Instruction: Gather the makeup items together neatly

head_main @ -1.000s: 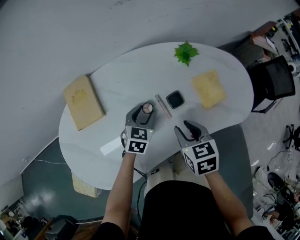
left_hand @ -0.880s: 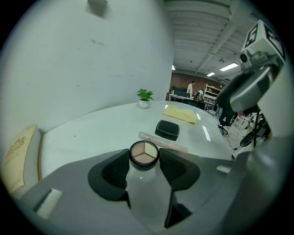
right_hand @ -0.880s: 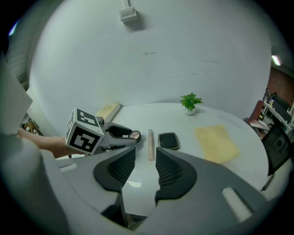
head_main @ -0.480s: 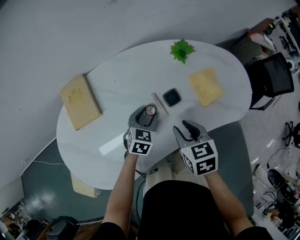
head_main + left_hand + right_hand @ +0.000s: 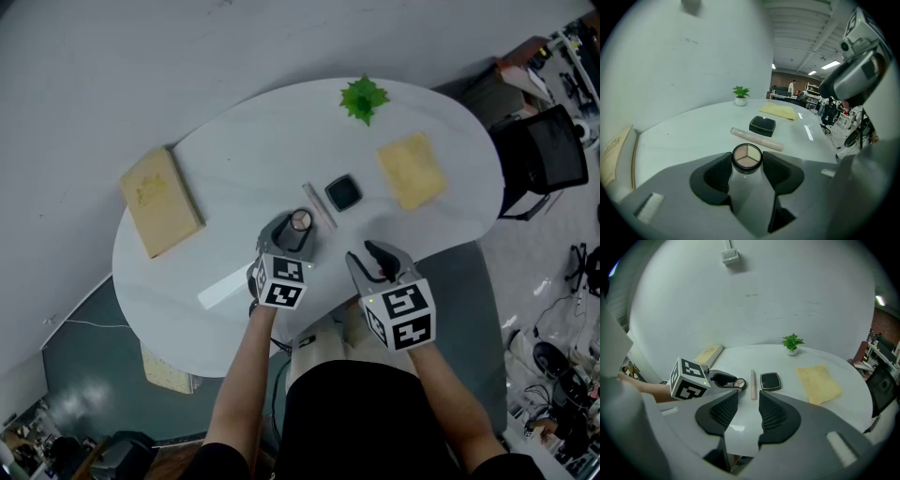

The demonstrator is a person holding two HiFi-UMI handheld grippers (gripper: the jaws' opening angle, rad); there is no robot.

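Note:
A round eyeshadow compact (image 5: 746, 156) with three tan shades sits between the pads of my left gripper (image 5: 746, 165), which is shut on it just above the white table (image 5: 234, 159). In the head view my left gripper (image 5: 297, 225) has the round compact (image 5: 300, 220) at its tips. Just to its right lie a beige tube (image 5: 319, 206) and a black square compact (image 5: 343, 193). My right gripper (image 5: 378, 253) hovers near the table's front edge, open, with nothing between its jaws. The right gripper view shows the beige tube (image 5: 753, 378) beside the black compact (image 5: 770, 381).
A small green plant (image 5: 362, 98) stands at the far edge. A yellow cloth (image 5: 411, 170) lies to the right and a tan book (image 5: 160, 202) to the left. A black chair (image 5: 544, 159) stands off the table's right side.
My left gripper has carried the round compact a little closer to the beige tube. The right gripper has stayed where it was.

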